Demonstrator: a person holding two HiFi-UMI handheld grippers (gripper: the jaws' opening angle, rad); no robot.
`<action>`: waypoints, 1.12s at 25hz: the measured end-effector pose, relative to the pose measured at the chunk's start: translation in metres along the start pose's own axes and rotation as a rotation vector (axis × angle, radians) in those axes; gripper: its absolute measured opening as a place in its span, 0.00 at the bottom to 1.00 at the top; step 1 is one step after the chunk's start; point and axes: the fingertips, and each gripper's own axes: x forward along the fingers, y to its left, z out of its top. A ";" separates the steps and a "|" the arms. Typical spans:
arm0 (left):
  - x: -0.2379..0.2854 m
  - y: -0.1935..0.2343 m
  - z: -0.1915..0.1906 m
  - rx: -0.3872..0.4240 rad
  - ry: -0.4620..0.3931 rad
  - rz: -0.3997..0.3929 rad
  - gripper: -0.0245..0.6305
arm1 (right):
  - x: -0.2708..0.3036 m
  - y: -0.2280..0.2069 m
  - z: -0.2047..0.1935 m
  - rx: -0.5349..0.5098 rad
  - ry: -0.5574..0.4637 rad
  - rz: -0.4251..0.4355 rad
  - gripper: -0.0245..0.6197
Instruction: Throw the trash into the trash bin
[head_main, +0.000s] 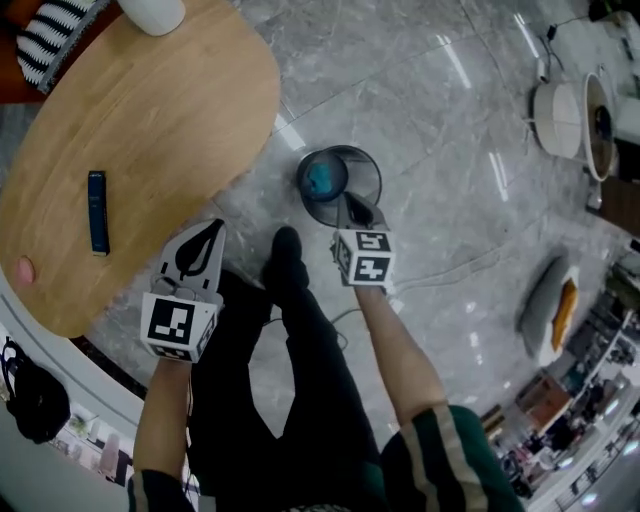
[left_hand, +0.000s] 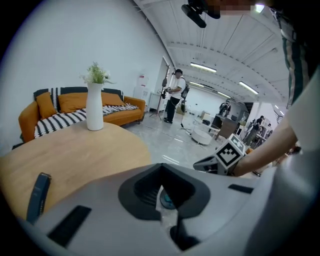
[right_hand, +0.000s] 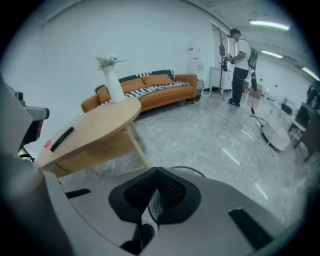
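The dark round trash bin (head_main: 372, 172) stands on the grey floor beside the table, with something blue (head_main: 322, 180) inside it. My right gripper (head_main: 353, 207) hangs just over the bin's near rim, pointing down at it; its jaws are shut with nothing between them (right_hand: 156, 192). An arc of the bin's rim (right_hand: 193, 171) shows past its jaws. My left gripper (head_main: 207, 233) hovers by the table's edge, left of the bin, jaws closed together and empty (left_hand: 161, 192). A slim blue item (head_main: 97, 212) and a small pink item (head_main: 24, 270) lie on the table.
The round wooden table (head_main: 170, 110) fills the left, with a white vase (head_main: 152, 14) at its far side. The person's black-clad legs and shoe (head_main: 285, 250) stand between the grippers. An orange sofa (left_hand: 115, 112) and another person (right_hand: 240, 60) are farther off.
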 end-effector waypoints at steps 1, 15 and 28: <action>-0.009 0.002 0.003 -0.016 -0.003 0.014 0.04 | -0.011 0.009 0.012 -0.011 -0.021 0.014 0.04; -0.120 0.030 0.025 -0.128 -0.086 0.189 0.04 | -0.121 0.110 0.148 -0.226 -0.252 0.183 0.04; -0.228 0.090 -0.032 -0.305 -0.162 0.457 0.04 | -0.114 0.260 0.161 -0.415 -0.250 0.409 0.04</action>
